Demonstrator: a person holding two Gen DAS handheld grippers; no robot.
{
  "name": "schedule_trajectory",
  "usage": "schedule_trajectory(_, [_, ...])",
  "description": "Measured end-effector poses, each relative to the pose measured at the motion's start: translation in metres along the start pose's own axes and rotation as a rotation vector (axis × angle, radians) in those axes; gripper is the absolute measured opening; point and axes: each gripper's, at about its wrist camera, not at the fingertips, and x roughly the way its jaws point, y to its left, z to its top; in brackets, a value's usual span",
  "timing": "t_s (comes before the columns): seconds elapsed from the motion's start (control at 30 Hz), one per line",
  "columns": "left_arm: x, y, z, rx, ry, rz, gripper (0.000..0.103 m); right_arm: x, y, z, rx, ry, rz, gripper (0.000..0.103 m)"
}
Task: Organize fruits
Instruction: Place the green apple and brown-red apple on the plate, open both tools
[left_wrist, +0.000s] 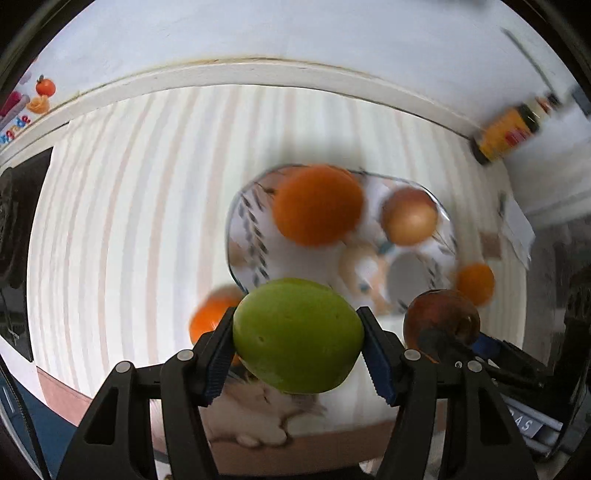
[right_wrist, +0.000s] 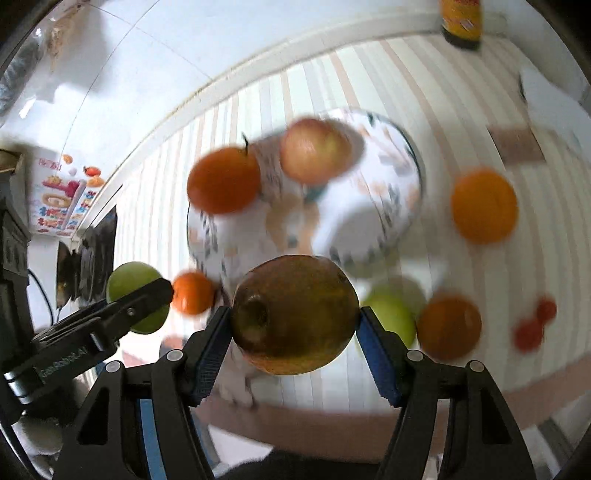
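Fruit fills both of our claws. In the left wrist view, our left gripper (left_wrist: 298, 338) has its blue pads pressed against either side of a green apple (left_wrist: 298, 335), the jaws standing about half apart around it, and the fruit hangs clear above the striped tablecloth (left_wrist: 122, 206). Just left of that claw and behind its left finger we see a small orange (left_wrist: 208, 320) on the cloth. Ahead of the claw lies the patterned plate (left_wrist: 247, 236), with a large orange (left_wrist: 317, 205) on it and a pale reddish apple (left_wrist: 409, 216) to the right of that. Further right, another small orange (left_wrist: 475, 283) sits just off the plate's edge. Right of the left claw, a dark reddish-brown apple (left_wrist: 441, 321) shows in our other gripper.

In the right wrist view, our left claw appears at the far left with the green apple, and the small orange lies between the two claws. Our right gripper (right_wrist: 294, 325) clamps the dark apple on both sides, its jaws a little wider than half. Ahead of it is the plate, carrying the orange and the pale apple. Just right of this claw, on the cloth, rest a second green apple (right_wrist: 393, 317), a dark orange (right_wrist: 448, 326) touching it, and two small red fruits (right_wrist: 533, 325), too blurred to name. A big orange (right_wrist: 484, 206) lies ahead to the right, beside the plate.
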Motion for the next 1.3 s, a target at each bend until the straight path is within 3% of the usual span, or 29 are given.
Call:
schedule_trajectory(0.27, [0.05,0.03,0.039,-0.119,0.119,-0.012,0.06,0.059,0.031,0.046,-0.047,0.049,-0.044,0.07])
schedule_trajectory(0.73, [0.069,0.039,0.04,-0.163,0.196,-0.058,0.061,0.091,0.034,0.048,-0.036,0.099,-0.024,0.072])
schedule_trajectory(0.8, [0.072,0.04,0.04,-0.172,0.208,-0.057,0.061,0.087,0.028,0.048,-0.022,0.101,-0.002,0.078])
schedule_trajectory(0.83, [0.072,0.039,0.04,-0.167,0.205,-0.053,0.065,0.085,0.028,0.048,-0.024,0.1,-0.004,0.088])
schedule_trajectory(0.87, [0.069,0.038,0.039,-0.157,0.192,-0.041,0.076,0.083,0.028,0.048,-0.027,0.099,-0.006,0.09])
schedule_trajectory(0.93, [0.064,0.035,0.04,-0.136,0.163,-0.017,0.088,0.077,0.03,0.048,-0.042,0.093,-0.022,0.091])
schedule_trajectory(1.3, [0.011,0.023,0.023,-0.052,-0.004,0.078,0.088,0.033,0.029,0.036,-0.124,-0.011,-0.306,0.095])
